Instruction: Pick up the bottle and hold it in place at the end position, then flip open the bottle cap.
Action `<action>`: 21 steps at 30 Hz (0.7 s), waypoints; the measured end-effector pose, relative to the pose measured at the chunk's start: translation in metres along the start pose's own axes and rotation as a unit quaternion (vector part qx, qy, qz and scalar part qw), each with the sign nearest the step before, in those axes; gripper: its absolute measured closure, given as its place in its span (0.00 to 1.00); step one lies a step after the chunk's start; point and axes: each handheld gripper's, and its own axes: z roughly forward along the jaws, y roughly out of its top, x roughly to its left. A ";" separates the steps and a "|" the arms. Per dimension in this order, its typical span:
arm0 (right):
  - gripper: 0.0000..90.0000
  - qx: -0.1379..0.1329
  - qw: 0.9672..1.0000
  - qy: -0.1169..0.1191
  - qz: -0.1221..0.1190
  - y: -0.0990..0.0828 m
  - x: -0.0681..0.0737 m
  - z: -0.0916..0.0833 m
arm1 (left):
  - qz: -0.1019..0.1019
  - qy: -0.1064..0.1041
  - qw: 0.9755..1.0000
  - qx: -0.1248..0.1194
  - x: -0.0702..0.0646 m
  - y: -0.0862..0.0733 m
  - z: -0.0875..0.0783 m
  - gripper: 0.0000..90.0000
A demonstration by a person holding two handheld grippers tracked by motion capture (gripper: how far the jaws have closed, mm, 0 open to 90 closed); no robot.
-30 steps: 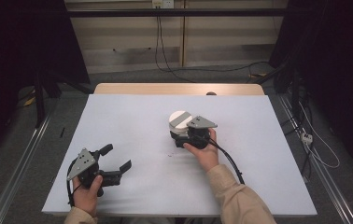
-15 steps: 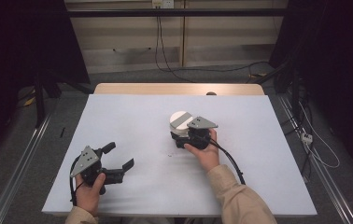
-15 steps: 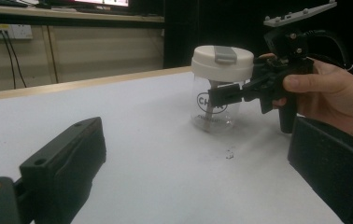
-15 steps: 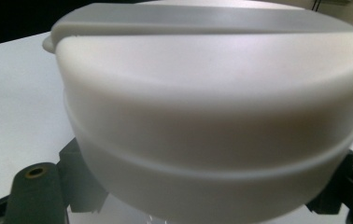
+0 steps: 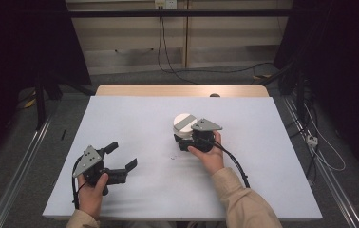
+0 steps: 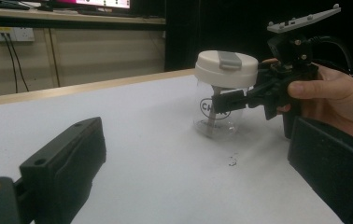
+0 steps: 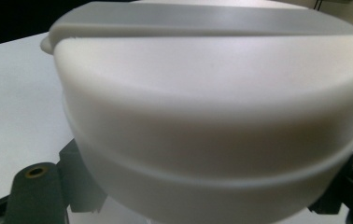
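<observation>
High view
Worktop (image 5: 135, 123): a white sheet over a wooden top, seen from above.
Cup (image 5: 185, 124): a clear cup with a white lid stood upright a little right of the worktop's middle, toward the far side.
Lid: round and white with a grey strip across it; it sat on the cup.
Right gripper (image 5: 187, 138): lay just on the near side of the cup, with its jaws reaching in under the lid.
Left gripper (image 5: 120, 159): rested near the front left edge, well apart from the cup, jaws spread with bare worktop between them.

Left gripper view
Cup (image 6: 215, 114): clear wall with dark lettering on it, standing upright on the worktop.
Contents: a pale upright strip showed through the wall, running from under the lid to the base; what it was could not be told, and no liquid could be made out.
Lid (image 6: 227, 69): seated flat on the rim, grey tab on top.
Right gripper (image 6: 221, 103): pinching the cup's wall just below the lid, held by a hand (image 6: 338, 100) from the right.
Left gripper: its own two black jaws stood wide apart at the bottom corners, holding nothing.

Right gripper view
Lid (image 7: 212, 107): very close, white, with the grey strip along its top.
Right gripper: black jaws at both lower corners, pressed against the cup below the lid.
</observation>
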 end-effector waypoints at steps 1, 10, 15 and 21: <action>0.21 0.000 1.000 0.000 0.000 0.000 0.000 0.000 | 0.000 0.000 1.000 0.000 0.000 0.000 0.000 0.04; 0.21 0.001 1.000 0.000 0.000 0.000 0.000 0.000 | 0.000 -0.003 1.000 0.000 -0.001 0.002 0.004 0.04; 0.21 0.001 1.000 0.000 0.000 0.000 0.000 0.000 | -0.002 -0.007 1.000 0.003 -0.001 0.004 0.007 0.05; 0.21 0.002 1.000 0.001 0.001 0.000 0.000 0.000 | -0.004 -0.015 1.000 0.005 -0.003 0.007 0.014 0.05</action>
